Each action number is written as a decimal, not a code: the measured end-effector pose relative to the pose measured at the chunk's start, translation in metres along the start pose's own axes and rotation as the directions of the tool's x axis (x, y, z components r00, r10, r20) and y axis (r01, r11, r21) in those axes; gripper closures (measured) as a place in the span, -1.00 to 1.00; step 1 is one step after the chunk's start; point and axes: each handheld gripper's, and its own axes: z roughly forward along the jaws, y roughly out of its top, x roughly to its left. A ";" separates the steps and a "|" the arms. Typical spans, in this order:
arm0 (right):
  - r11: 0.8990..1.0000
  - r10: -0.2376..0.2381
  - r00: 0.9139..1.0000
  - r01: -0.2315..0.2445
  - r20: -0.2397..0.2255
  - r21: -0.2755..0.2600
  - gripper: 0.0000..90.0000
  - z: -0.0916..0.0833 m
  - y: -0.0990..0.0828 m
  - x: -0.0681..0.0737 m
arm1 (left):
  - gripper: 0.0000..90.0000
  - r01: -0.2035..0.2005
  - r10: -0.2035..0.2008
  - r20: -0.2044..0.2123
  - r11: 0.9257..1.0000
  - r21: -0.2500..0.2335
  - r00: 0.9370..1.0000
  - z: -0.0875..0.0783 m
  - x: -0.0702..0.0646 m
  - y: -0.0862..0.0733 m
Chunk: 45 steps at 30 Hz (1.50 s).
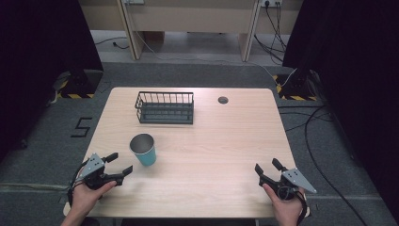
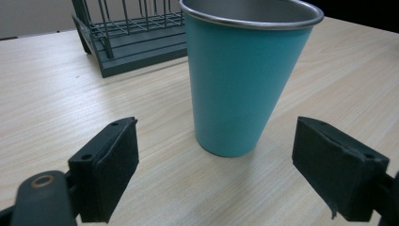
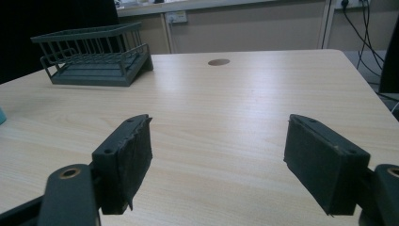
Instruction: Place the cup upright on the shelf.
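1. left gripper (image 1: 121, 163) jaws wide, nothing held, aimed at the cup (image 1: 143, 149), which stands upright on the surface (image 1: 221, 155) just ahead, near its front left.
2. risk: cup tapers to a narrow base; an off-centre jaw would likely tip it.
3. steel rim, smooth wall: weak squeeze may slip.
4. rack (image 1: 164, 107) sits behind; overshoot pushes cup toward it.
5. right gripper (image 1: 268, 167) wide, empty, well apart.

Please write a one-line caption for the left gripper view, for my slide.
Open left gripper facing an upright teal cup on the wooden table, dark wire rack behind.
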 end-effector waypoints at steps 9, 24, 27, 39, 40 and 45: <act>1.000 0.005 1.000 -0.005 0.003 0.000 -0.46 0.001 -0.001 -0.001 | -0.68 0.002 -0.002 0.012 1.000 0.001 1.000 0.012 -0.003 0.002; 1.000 0.011 1.000 -0.011 -0.014 0.013 -0.46 0.006 -0.001 0.002 | -0.68 -0.013 0.011 0.045 1.000 0.025 0.999 0.042 -0.010 0.007; 1.000 0.010 1.000 -0.010 -0.014 0.012 -0.46 0.007 -0.002 0.001 | -0.68 -0.027 0.026 0.038 0.999 0.024 0.999 0.046 -0.010 0.009; 1.000 0.008 1.000 -0.007 -0.014 0.020 -0.46 0.009 -0.002 0.001 | -0.68 -0.059 0.058 0.055 0.998 0.019 0.997 0.061 -0.011 0.016; 1.000 0.010 1.000 -0.010 -0.014 0.022 -0.46 0.009 -0.002 0.002 | -0.68 -0.060 0.059 0.056 0.998 0.020 0.997 0.062 -0.011 0.016; 1.000 0.012 1.000 -0.012 -0.013 0.022 -0.46 0.009 -0.003 0.001 | -0.68 -0.069 0.067 0.061 0.997 0.018 0.996 0.069 -0.011 0.020</act>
